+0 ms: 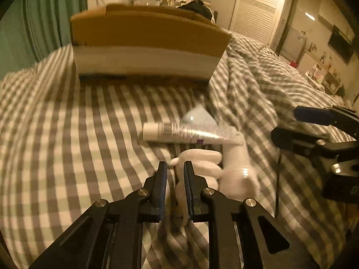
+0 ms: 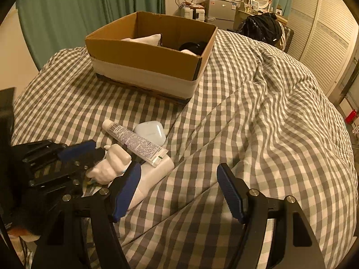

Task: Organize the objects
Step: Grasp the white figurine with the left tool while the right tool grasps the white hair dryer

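Observation:
A pile of small items lies on the checked bedspread: a white tube (image 2: 134, 142) with printed text, a white earbud case (image 2: 152, 131), a white bottle (image 2: 154, 172) and a white figurine (image 2: 112, 165). My left gripper (image 1: 175, 168) is nearly shut around the figurine (image 1: 199, 163), which sits between its jaws; it also shows in the right wrist view (image 2: 101, 157). The tube (image 1: 188, 133) lies just beyond it. My right gripper (image 2: 177, 188) is open and empty, to the right of the pile. An open cardboard box (image 2: 143, 53) stands further back.
The box holds a white cloth (image 2: 145, 38) and a dark object (image 2: 193, 46). The rumpled checked duvet (image 2: 269, 112) rises in folds on the right. Green curtains (image 2: 78, 11) hang behind the bed; dark clothes (image 2: 262, 27) lie past the far edge.

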The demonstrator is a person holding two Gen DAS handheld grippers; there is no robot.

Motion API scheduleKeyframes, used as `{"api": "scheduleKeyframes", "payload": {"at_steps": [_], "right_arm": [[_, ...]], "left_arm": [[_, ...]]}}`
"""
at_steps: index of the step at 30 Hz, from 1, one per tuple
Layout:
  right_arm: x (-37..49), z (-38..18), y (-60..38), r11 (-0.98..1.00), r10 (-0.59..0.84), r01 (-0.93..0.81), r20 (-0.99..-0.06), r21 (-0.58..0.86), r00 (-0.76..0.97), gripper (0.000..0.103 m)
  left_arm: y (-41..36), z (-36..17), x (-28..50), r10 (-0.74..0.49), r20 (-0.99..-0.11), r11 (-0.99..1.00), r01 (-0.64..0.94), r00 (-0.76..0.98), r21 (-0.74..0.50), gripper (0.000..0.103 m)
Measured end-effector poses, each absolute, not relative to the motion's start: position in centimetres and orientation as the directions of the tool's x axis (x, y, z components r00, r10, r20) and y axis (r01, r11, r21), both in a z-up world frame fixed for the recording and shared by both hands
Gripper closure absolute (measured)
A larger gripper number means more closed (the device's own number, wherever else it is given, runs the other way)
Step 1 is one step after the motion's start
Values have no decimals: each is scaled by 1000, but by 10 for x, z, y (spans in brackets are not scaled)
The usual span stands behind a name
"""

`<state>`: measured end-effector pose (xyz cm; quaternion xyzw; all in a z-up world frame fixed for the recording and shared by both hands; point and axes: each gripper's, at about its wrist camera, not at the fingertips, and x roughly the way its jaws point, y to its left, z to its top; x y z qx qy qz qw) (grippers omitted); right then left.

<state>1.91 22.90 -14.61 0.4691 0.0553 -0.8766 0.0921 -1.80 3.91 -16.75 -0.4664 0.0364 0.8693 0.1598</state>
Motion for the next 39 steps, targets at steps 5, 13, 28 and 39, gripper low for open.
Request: {"api": "scheduleKeyframes", "payload": {"at_steps": [5,13,28,39], "right_arm": [[18,-146,233,-980,-109,197,-832,0,-544,33],[17,-146,242,-982,-135,182,-830,41,-541,33],[19,-147,248,-981,-166,175,-826,83,-538,33],[26,-149,241,-984,-125,177,-838,34,-532,33]], "left_arm": [[38,-158,-11,267,-811,-939,-332,-521,-95,82],[53,-168,-6,245,-823,-927,-372,-512,-45,46],[69,-201,-29,284,-840,-919,-381,-462,-101,41],[66,-179,-11,238,-830,-924,-380,-505,-34,51]]}}
